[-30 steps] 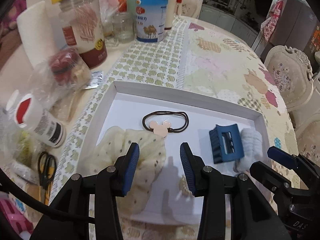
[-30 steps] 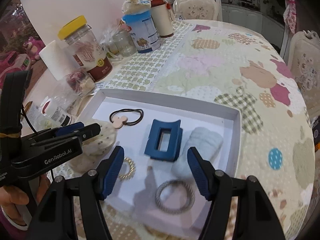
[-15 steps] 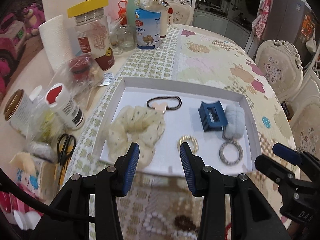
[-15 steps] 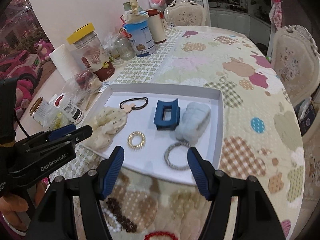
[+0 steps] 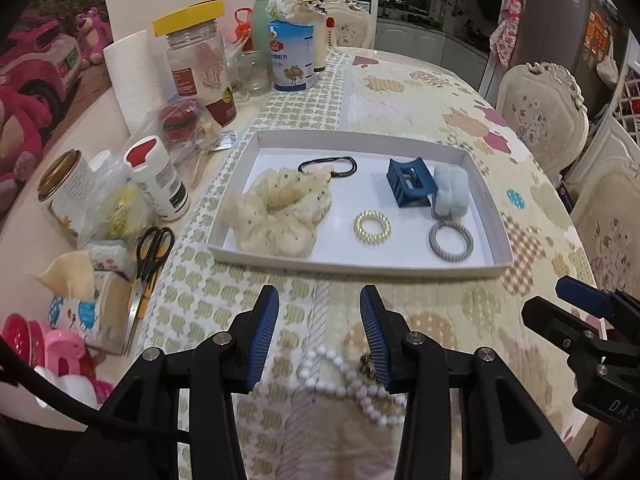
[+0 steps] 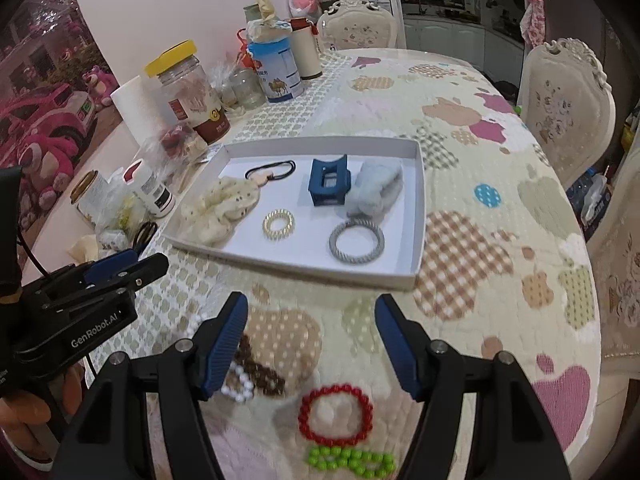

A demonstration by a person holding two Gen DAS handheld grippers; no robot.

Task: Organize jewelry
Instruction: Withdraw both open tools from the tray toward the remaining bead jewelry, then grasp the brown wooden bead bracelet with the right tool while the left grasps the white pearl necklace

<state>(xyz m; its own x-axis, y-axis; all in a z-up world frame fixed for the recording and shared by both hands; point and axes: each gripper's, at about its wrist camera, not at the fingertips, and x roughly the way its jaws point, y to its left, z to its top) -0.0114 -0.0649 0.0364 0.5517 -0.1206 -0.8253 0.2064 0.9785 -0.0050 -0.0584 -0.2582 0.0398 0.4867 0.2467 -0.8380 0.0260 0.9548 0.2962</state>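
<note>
A white tray on the quilted table holds a cream scrunchie, a black hair tie, a blue claw clip, a pale blue scrunchie, a gold coil ring and a grey coil ring. On the near side of the tray lie a white bead bracelet, a brown bead bracelet, a red bead bracelet and a green bead bracelet. My left gripper is open and empty above the white beads. My right gripper is open and empty above the bracelets.
Jars, a milk-powder tin, a paper roll, bottles, scissors and a tissue box crowd the table's left side. Upholstered chairs stand at the right and far end.
Both grippers have pulled back from over the tray toward the near table edge, staying open. The bead bracelets in front of the tray have come into view.
</note>
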